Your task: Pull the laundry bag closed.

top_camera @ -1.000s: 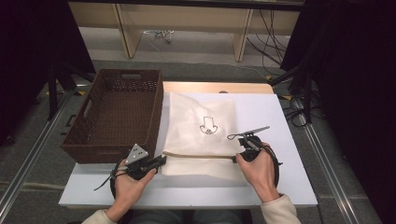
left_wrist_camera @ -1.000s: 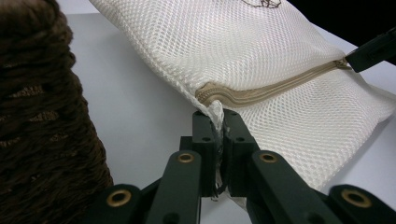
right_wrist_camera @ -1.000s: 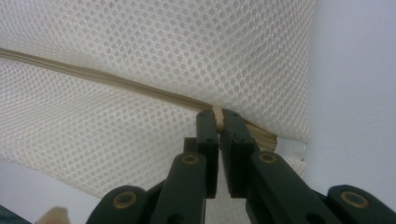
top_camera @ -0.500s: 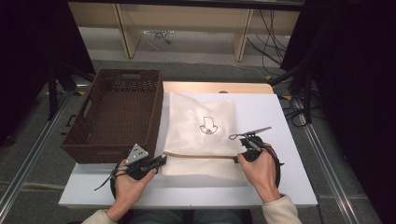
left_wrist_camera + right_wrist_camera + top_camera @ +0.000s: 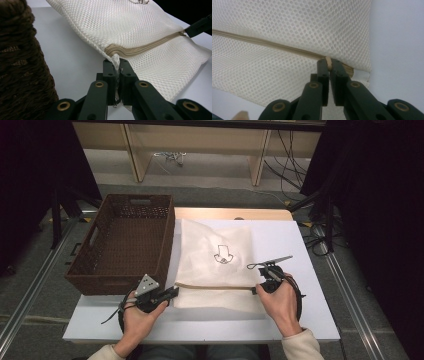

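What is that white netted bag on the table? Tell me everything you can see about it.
The mesh bag is cream-white netting with a small dark printed emblem on its upper face. It lies flat on the white table, close beside a brown wicker basket. A beige zipper runs across it near the front edge and looks closed. The left gripper pinches the fabric at the zipper's left end; the right gripper is shut on a beige tab, seemingly the zipper pull, at the other end.

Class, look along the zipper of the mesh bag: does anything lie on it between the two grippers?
Nothing visible does. The zipper of the mesh bag runs bare from the left gripper to the right gripper, each shut on one end.
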